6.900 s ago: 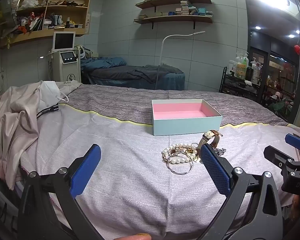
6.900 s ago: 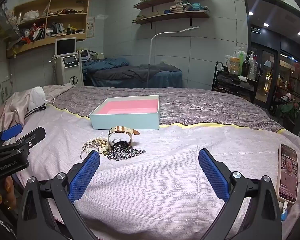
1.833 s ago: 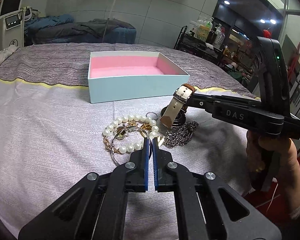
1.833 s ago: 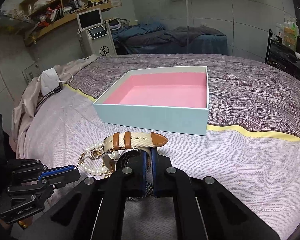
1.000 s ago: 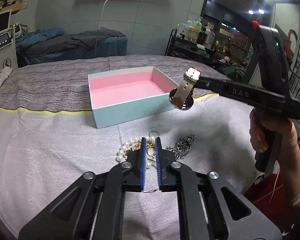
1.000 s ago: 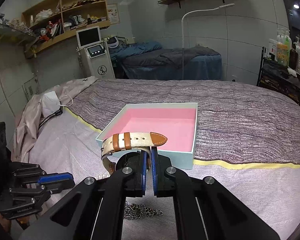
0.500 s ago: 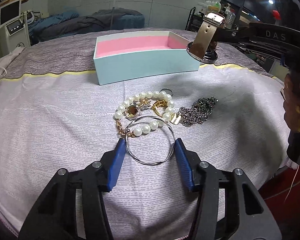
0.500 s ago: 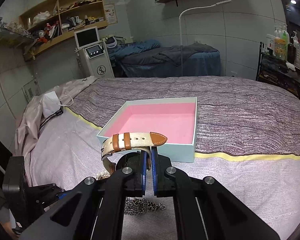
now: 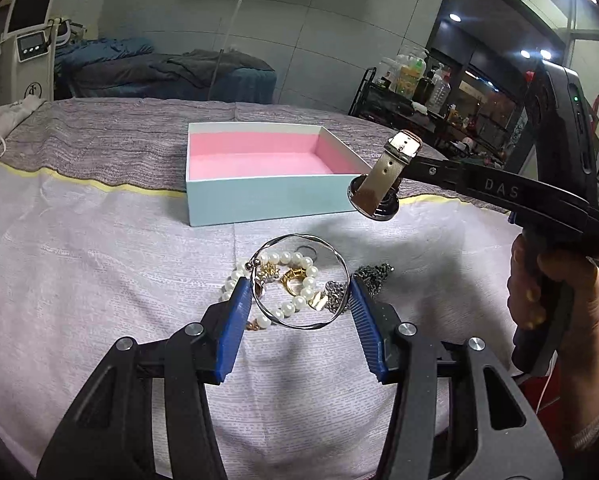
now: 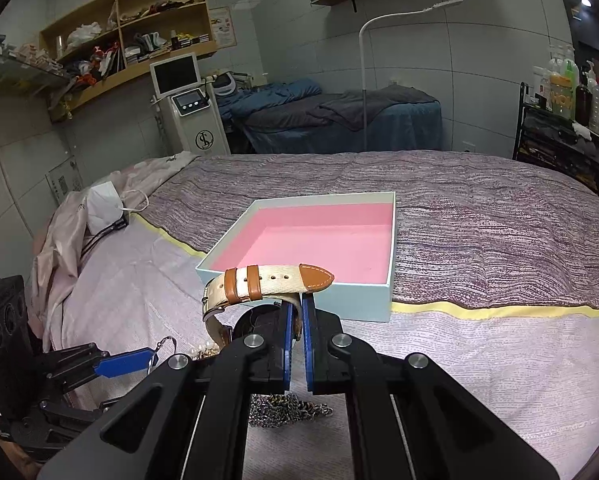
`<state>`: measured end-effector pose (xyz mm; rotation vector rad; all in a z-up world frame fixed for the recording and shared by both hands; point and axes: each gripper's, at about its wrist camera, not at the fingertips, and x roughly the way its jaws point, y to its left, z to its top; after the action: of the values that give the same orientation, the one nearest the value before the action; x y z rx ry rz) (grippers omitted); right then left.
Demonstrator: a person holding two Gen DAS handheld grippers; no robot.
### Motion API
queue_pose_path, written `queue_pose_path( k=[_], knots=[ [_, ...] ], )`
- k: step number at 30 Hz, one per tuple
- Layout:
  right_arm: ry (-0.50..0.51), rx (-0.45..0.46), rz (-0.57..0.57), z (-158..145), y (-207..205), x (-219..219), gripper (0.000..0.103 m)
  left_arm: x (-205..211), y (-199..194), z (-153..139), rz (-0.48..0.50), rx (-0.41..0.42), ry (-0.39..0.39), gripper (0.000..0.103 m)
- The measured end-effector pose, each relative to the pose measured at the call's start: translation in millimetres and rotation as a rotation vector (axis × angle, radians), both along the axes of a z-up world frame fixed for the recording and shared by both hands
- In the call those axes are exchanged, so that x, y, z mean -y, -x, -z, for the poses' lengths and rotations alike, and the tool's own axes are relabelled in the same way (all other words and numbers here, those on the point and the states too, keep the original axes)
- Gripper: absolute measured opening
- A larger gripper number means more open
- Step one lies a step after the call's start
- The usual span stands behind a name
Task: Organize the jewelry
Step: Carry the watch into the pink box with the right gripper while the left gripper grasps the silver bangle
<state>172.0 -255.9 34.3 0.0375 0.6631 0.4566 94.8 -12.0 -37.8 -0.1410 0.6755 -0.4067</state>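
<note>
Right hand-held gripper has its blue pads pressed together on the watch, pinching the strap; the cream band with tan loops arches above the fingertips, in the air just short of the box's near right corner. In the left wrist view the watch hangs from that gripper's tip, face downward. Box, pale blue outside with pink lining, sits on the bed. Left hand-held gripper is spread wide, its pads flanking a thin silver bangle; whether the pads touch it, cannot tell. Inside the ring's outline lie a pearl bracelet and gold pieces; a dark chain lies just to the right.
</note>
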Motion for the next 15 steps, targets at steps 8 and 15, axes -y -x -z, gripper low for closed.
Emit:
queue_pose_path(
  k=[8,15],
  knots=[
    [0.01,0.018,0.01,-8.3,-12.0,1.3,0.004,-1.9,-41.3,-28.6,-0.003,0.093,-0.074,0.051],
    [0.031,0.023,0.031,-13.1,-48.3,-1.0,0.004,-7.6,-103.8,-41.6,0.017,0.099,-0.113,0.051]
  ],
)
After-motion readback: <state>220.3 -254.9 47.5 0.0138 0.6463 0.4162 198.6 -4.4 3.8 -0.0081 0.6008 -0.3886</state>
